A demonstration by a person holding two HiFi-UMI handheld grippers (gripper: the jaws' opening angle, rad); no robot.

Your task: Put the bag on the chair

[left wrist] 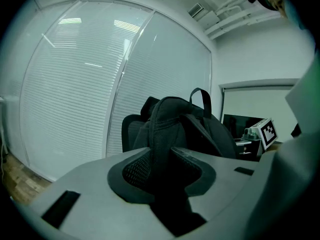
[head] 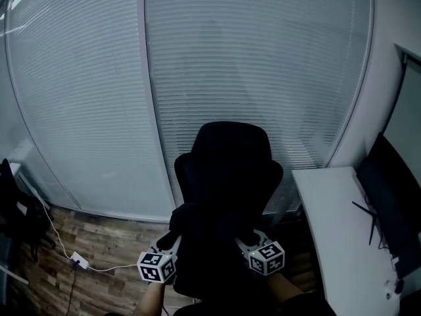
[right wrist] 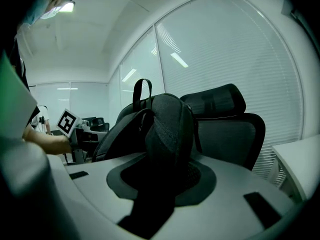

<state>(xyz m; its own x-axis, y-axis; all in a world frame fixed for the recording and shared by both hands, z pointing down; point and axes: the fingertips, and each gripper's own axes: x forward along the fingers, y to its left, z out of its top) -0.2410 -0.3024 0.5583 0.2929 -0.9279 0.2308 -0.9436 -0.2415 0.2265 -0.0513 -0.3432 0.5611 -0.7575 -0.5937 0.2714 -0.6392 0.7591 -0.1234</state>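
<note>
A black backpack (head: 209, 259) hangs in front of a black office chair (head: 230, 151), right against its seat and back; black on black hides whether it rests on the seat. My left gripper (head: 168, 245) is shut on a padded shoulder strap (left wrist: 161, 134) at the bag's left side. At the bag's right side, my right gripper (head: 246, 242) is shut on the other shoulder strap (right wrist: 169, 129). In the left gripper view the backpack (left wrist: 200, 129) stands upright with its top loop up, the chair (left wrist: 131, 129) behind it. The right gripper view shows the backpack (right wrist: 127, 131) before the chair (right wrist: 227, 126).
A white desk (head: 329, 209) stands to the right with a dark monitor (head: 395, 206) on it. Glass walls with blinds (head: 250, 64) run behind the chair. A white cable and adapter (head: 77, 260) lie on the wood floor at the left, near dark objects (head: 16, 212).
</note>
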